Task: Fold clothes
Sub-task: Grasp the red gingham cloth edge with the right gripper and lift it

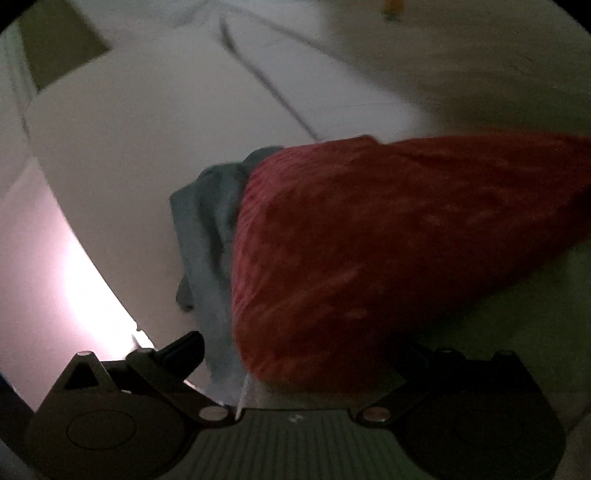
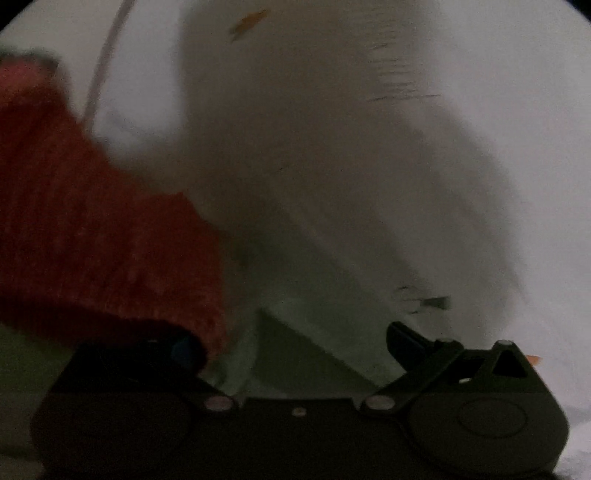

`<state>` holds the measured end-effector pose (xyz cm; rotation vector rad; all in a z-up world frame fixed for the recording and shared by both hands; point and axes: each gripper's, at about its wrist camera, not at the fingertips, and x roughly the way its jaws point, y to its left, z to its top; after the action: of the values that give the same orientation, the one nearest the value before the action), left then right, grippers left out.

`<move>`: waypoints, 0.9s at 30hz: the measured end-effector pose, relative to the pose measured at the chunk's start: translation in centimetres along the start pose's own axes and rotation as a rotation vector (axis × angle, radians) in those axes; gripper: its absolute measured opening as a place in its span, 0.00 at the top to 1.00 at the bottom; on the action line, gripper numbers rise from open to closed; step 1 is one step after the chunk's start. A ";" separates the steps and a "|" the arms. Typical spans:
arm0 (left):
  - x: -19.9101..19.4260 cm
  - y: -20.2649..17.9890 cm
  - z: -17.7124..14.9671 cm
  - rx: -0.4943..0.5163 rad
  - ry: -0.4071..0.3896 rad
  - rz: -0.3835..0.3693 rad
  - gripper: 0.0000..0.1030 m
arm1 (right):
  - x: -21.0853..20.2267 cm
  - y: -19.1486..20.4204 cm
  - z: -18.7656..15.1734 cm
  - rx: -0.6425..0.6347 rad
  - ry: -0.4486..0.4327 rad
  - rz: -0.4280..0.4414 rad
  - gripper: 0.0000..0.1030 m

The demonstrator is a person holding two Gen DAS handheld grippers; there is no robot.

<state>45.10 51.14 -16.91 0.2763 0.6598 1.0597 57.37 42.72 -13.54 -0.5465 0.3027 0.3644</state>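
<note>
Dim, motion-blurred frames. Red ribbed knit garment [image 1: 388, 240] fills the right and centre of the left wrist view, long axis running from lower centre near the gripper up toward the right edge, broad end low. It drapes over the left gripper [image 1: 291, 350]: left finger [image 1: 181, 350] visible, the right one mostly buried under the cloth, fingers spread wide; cannot tell if any cloth is pinched. Crumpled grey-blue fabric piece [image 1: 207, 229] lies touching the red garment's left edge, on the white flat surface [image 1: 129, 166]. Small orange object [image 1: 393, 5] at the top edge, too blurred to identify.

Right wrist view: same red garment [image 2: 92, 240] at left, hanging over the left finger of the right gripper [image 2: 295, 347], jaws spread apart; right finger [image 2: 406, 339] bare. Pale blurred cloth [image 2: 332, 166] beyond. No readable writing or labels anywhere.
</note>
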 end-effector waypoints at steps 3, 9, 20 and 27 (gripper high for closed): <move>-0.7 0.2 1.1 -0.041 0.030 0.071 0.00 | -2.2 -2.3 0.3 -0.008 -0.073 -0.112 0.01; -4.6 3.7 3.9 -0.239 0.028 0.156 0.00 | -7.2 -9.1 1.1 0.075 -0.137 -0.244 0.01; -20.7 0.6 4.6 -0.140 -0.124 -0.205 0.00 | -21.9 -21.1 -2.2 0.161 -0.286 -0.406 0.01; -33.3 -2.8 1.2 -0.080 -0.143 -0.409 0.00 | -31.6 -31.9 -11.7 0.192 -0.248 -0.548 0.01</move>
<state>37.14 20.87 -5.17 0.1374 0.5154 0.6651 40.23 2.88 2.94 -0.3704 -0.0570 -0.1286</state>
